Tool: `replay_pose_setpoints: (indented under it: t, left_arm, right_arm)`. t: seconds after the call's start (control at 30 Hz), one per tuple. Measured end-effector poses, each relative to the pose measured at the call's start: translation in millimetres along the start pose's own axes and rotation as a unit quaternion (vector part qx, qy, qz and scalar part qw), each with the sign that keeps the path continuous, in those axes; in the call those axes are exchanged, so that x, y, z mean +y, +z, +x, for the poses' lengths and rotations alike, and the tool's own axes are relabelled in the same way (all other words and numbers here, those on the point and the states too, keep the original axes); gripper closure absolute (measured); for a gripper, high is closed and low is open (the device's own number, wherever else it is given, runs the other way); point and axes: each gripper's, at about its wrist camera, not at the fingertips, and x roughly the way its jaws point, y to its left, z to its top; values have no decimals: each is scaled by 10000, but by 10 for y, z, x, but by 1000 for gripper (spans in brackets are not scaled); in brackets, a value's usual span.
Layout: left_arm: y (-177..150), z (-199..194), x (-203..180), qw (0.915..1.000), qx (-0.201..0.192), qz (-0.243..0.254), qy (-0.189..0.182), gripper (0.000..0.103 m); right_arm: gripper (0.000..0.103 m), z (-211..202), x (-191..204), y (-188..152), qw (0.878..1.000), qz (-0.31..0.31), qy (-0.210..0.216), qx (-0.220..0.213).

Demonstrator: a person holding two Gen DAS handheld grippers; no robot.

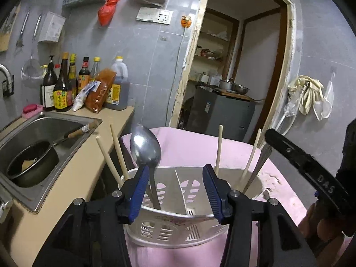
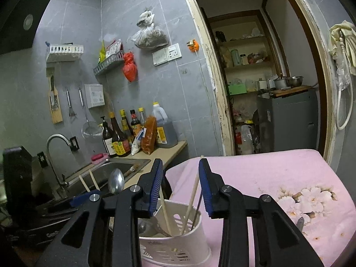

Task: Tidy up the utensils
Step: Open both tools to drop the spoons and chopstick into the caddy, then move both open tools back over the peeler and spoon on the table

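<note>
We hold both tools over the white slotted plastic utensil caddy [image 1: 173,218], which stands on the pink flowered cloth [image 2: 278,178] beside the beige counter and steel sink [image 1: 44,133]. The left gripper [image 1: 175,189] has its blue-padded jaws spread, and the large steel spoon [image 1: 145,146] stands bowl-up in the caddy's left compartment, its handle passing just inside the left pad; we cannot tell whether it brushes that pad, but nothing pinches it. Its long axis runs nearly upright, leaning slightly away from us, so it lies directly ahead of and between the left jaws, making the left hand far the nearer one. Two pale wooden chopsticks [image 1: 115,153] lean out at the caddy's left edge, and two more [image 1: 219,149] stand in the right compartment with a steel fork [image 1: 260,162]. The right gripper [image 2: 180,191] is also parted, with one chopstick [image 2: 193,191] rising between its pads without being squeezed. Both tools tip gently downward toward the caddy. We judge the spoon and chopsticks are placed, and the next move is to back each tool straight out without snagging a handle.
</note>
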Motion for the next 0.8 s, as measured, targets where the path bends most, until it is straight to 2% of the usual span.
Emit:
replay_pose_setpoints:
  t: [0.1,0.17,0.3,0.37,0.53,0.63,0.8]
  left_arm:
    - [40,-77,-49,9999,0,-32,96,55]
    - [86,-146,-96,9999,-46,-53,152,53]
    - [194,-310,-247,9994,-234,-120,210,38]
    - [239,-391,-339,9990,-346,-133,238,31]
    - [290,-572,-632,9974,-620,-82,367,9]
    - [278,-658,-796,9960,-774,-37,446,1]
    - [199,-750,-1089,9948,-850,104,555,1]
  right_arm:
    - [67,-150,-65,102,10000,61,-64,-44]
    - [56,-245,-123,178,9999,104,-107,-70]
    - [48,-455,-259,324,9998,87,-177,-90]
    - [36,-557,-326,379,9997,49,-200,-97]
    - [16,-808,-513,462,9996,-27,-279,-66]
    - [3,-955,-644,486,9993,-24,-373,-36]
    - [2,-1157,-814,488,9983,-128,-561,7]
